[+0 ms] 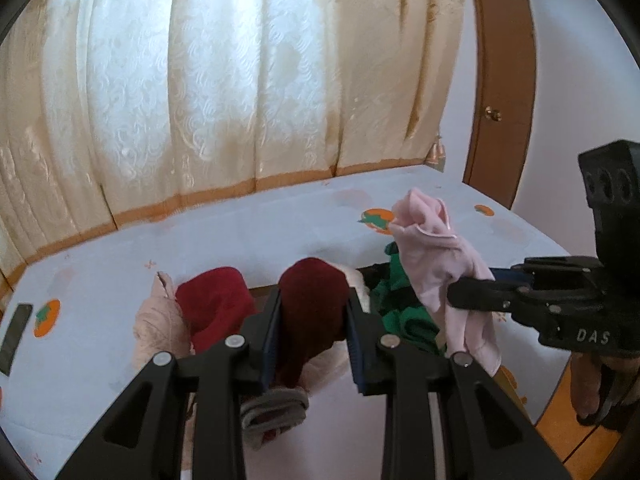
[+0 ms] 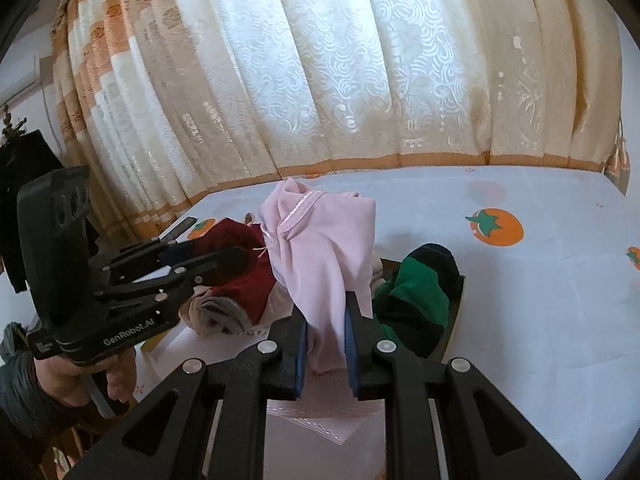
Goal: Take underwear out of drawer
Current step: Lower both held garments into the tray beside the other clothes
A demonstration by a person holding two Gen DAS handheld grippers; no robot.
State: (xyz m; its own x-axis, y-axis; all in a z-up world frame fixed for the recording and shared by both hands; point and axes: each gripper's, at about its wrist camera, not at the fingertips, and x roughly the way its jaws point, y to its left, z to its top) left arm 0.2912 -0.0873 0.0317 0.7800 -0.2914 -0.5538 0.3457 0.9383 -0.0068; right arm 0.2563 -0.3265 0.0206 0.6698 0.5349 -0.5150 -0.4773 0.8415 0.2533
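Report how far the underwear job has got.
Done: nothing looks set aside yet. In hand: the left gripper is shut on a dark red garment, and the right gripper is shut on a pink garment, both held up. Left: a green and black piece, another red one and a grey item remain below.

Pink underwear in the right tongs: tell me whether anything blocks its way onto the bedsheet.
Nothing visible does. The right tongs are shut on the pink underwear, lifted above the drawer with its green and black garment. The bedsheet beside the drawer lies bare. The left tongs, holding a dark red garment, are off to the side.
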